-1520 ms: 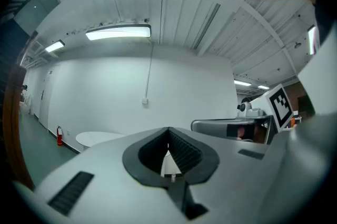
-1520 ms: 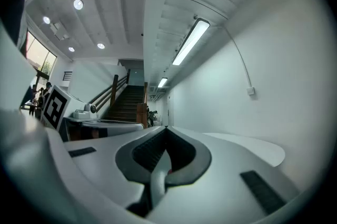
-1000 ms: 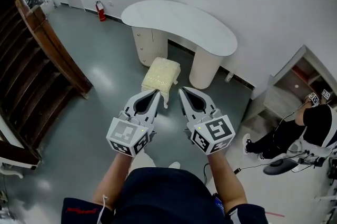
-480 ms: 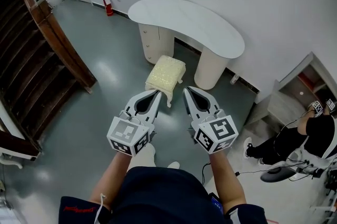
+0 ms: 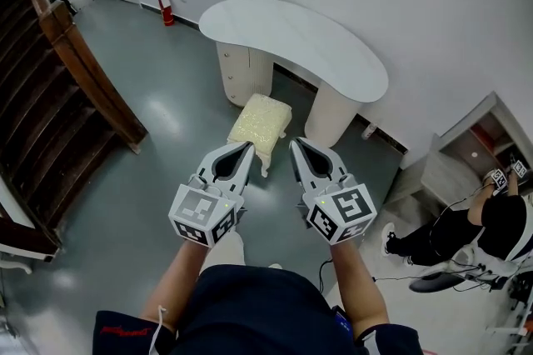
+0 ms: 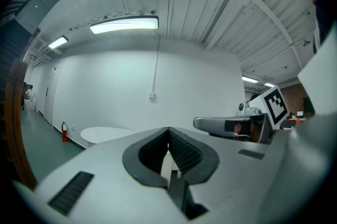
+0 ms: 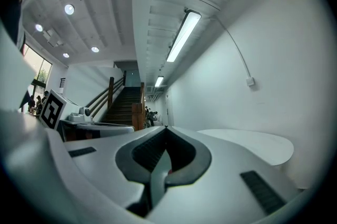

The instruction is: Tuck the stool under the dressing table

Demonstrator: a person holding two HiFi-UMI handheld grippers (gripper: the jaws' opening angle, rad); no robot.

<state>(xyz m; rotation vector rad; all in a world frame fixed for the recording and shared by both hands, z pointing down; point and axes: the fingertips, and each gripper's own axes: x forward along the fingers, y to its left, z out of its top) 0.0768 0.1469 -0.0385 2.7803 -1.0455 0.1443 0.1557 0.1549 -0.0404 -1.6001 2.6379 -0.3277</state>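
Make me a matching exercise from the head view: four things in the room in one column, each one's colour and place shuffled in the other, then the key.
Things:
1. stool
2. dressing table
3. fire extinguisher
4. staircase

Descriptions:
A. red, small, upper left of the view
B. dark brown wood, along the left edge of the view
C. white, curved top, upper middle of the view
D. cream, textured top, near the centre of the view

Pairs: 1-D, 2-C, 3-A, 4-B

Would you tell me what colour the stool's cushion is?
Pale cream-yellow; the stool shows best in the head view.
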